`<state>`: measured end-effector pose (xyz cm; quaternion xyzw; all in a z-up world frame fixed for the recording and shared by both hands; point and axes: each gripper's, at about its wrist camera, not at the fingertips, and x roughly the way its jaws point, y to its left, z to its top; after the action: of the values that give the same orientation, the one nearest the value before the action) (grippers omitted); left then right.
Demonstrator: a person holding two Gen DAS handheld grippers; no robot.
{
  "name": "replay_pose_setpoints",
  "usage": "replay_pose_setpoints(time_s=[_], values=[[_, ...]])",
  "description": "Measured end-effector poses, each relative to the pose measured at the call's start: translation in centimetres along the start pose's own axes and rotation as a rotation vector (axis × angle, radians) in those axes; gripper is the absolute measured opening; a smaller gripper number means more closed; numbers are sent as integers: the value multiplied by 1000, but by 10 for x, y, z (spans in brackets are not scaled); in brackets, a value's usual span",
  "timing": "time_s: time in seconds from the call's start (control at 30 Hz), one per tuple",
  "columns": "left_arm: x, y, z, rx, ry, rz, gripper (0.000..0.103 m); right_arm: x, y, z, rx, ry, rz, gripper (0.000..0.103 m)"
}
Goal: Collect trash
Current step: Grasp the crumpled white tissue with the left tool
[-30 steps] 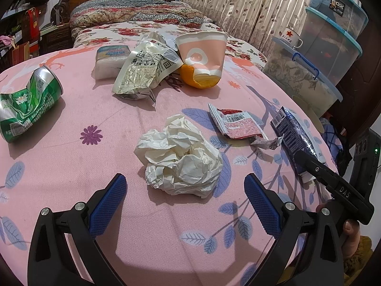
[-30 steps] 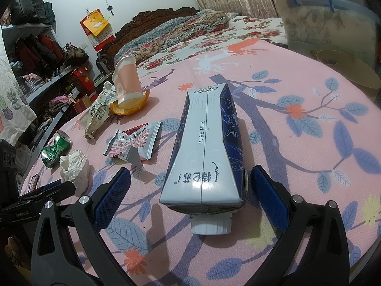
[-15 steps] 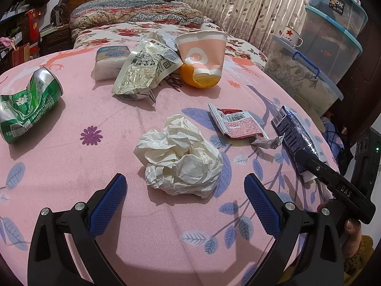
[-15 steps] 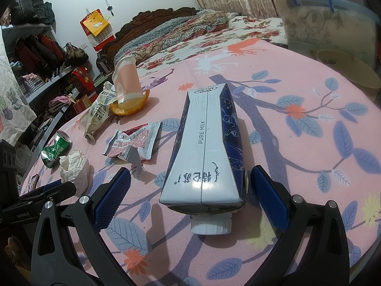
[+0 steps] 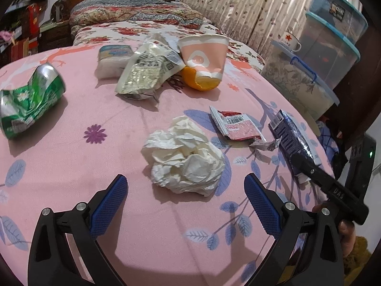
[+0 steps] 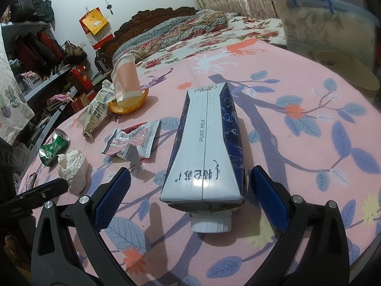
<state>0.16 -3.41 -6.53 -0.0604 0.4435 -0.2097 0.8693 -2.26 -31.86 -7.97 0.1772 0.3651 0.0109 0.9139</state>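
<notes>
Trash lies on a pink flowered tablecloth (image 5: 71, 162). A crumpled white tissue (image 5: 184, 156) sits just ahead of my open left gripper (image 5: 184, 196), between its blue pads without touching. A flattened blue and white milk carton (image 6: 207, 150) lies lengthwise, its near end between the pads of my open right gripper (image 6: 190, 190); it also shows in the left wrist view (image 5: 290, 138). A red and silver wrapper (image 5: 238, 126), a crushed green can (image 5: 28, 100), a pink paper cup (image 5: 204, 57) on an orange peel (image 5: 197, 83), a clear printed bag (image 5: 145, 71) and a tissue pack (image 5: 114, 57) lie farther off.
Stacked plastic storage bins (image 5: 316, 54) stand right of the table, a white mug (image 5: 288, 40) on the lowest one. A bed (image 5: 133, 16) lies behind the table. Shelves with clothes and bags (image 6: 40, 54) stand at the left in the right wrist view.
</notes>
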Motion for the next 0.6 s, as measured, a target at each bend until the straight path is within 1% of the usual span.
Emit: replay_pose_setpoints(time_s=[0.13,0.2,0.33,0.4,0.5,0.53,0.57,0.6], values=[[-6,6,6,-25,-21,7,94,-3,2,-1,-3,-1,-16,99],[-7,3,10,-11,-24,11,94,-4,3,-3,-13,1,-24,99],[0,-5,17,24,0,24,94,-5,3,-4,-25,5,-34,99],[6,-7,21,29,18,28,94,-5,0,-3,-18,7,-35,99],[12,-11,26,43,23,44,93,-6,-6,2,2,11,-44,99],[15,-12,28,50,24,53,90,-7,-9,3,10,7,-44,98],[17,-13,28,54,29,59,72,-6,-10,4,16,8,-46,92],[21,-13,28,57,48,63,60,-5,-12,5,16,15,-46,71]])
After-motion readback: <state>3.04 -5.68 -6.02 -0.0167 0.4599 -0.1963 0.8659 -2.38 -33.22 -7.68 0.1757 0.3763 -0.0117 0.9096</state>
